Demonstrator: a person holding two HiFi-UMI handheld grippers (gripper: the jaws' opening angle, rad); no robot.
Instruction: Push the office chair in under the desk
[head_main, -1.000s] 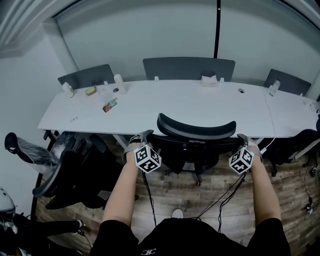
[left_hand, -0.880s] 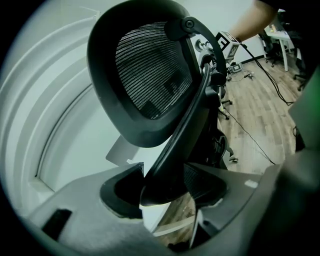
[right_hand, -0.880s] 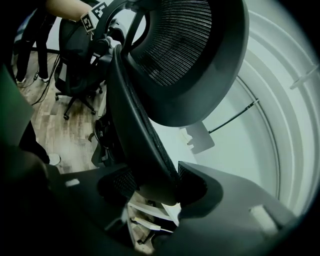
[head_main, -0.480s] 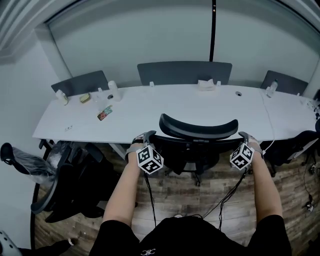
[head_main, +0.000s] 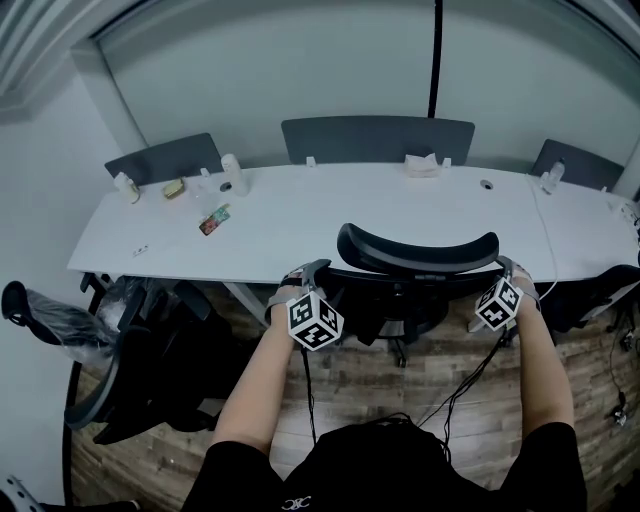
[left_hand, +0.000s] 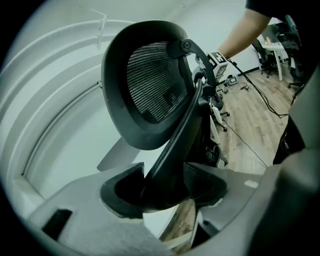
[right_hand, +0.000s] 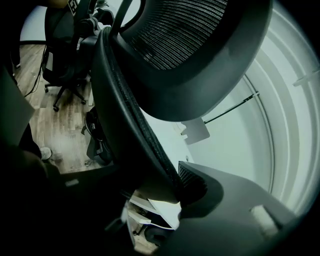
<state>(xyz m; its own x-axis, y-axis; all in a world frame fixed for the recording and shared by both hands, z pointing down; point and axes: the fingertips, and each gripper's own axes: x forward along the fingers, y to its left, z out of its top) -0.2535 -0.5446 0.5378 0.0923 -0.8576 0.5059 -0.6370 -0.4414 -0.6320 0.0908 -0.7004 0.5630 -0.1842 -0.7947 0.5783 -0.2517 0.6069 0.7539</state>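
The black office chair (head_main: 418, 252) stands at the front edge of the long white desk (head_main: 300, 215), its curved headrest overlapping the desk edge in the head view. My left gripper (head_main: 308, 272) is shut on the left edge of the chair back, and my right gripper (head_main: 508, 268) is shut on the right edge. In the left gripper view the frame of the chair (left_hand: 150, 85) runs down between the pads of the left gripper (left_hand: 167, 187). The right gripper view shows the mesh edge of the chair (right_hand: 185, 45) clamped in the right gripper (right_hand: 165, 187). The seat and base are hidden.
A second black chair (head_main: 150, 350) stands close on the left, and another (head_main: 600, 290) at the right end. Grey chairs (head_main: 377, 138) face me across the desk. A bottle (head_main: 236, 175), a small packet (head_main: 214, 220) and tissues (head_main: 424, 165) lie on the desk. Cables (head_main: 470, 370) trail over the wooden floor.
Both grippers and the chair have moved forward towards the desk, and the headrest now reaches further over its front edge. Both grips are unchanged.
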